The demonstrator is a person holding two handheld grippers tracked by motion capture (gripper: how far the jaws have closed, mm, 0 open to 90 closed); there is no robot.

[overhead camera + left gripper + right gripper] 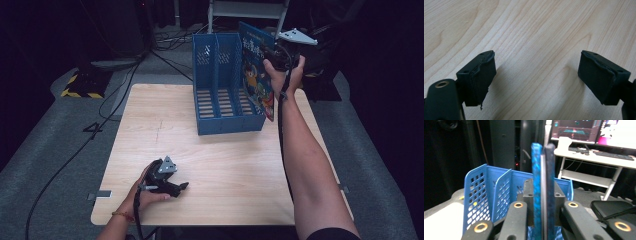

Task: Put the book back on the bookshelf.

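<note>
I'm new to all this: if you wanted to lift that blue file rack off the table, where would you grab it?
Probably by the top edge of a divider wall of the blue file rack, coming down from above. The walls are thin, upright panels, so the jaws of the free left tool, which stand open, could close across one.

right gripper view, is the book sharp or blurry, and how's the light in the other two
Right gripper view: the book clamped in the jaws is soft and blurred up close, and the monitors behind are blown out. High view: the table is lit, its surroundings dark. Left gripper view: wood grain is crisp, with soft shadows beside the pads.
</note>
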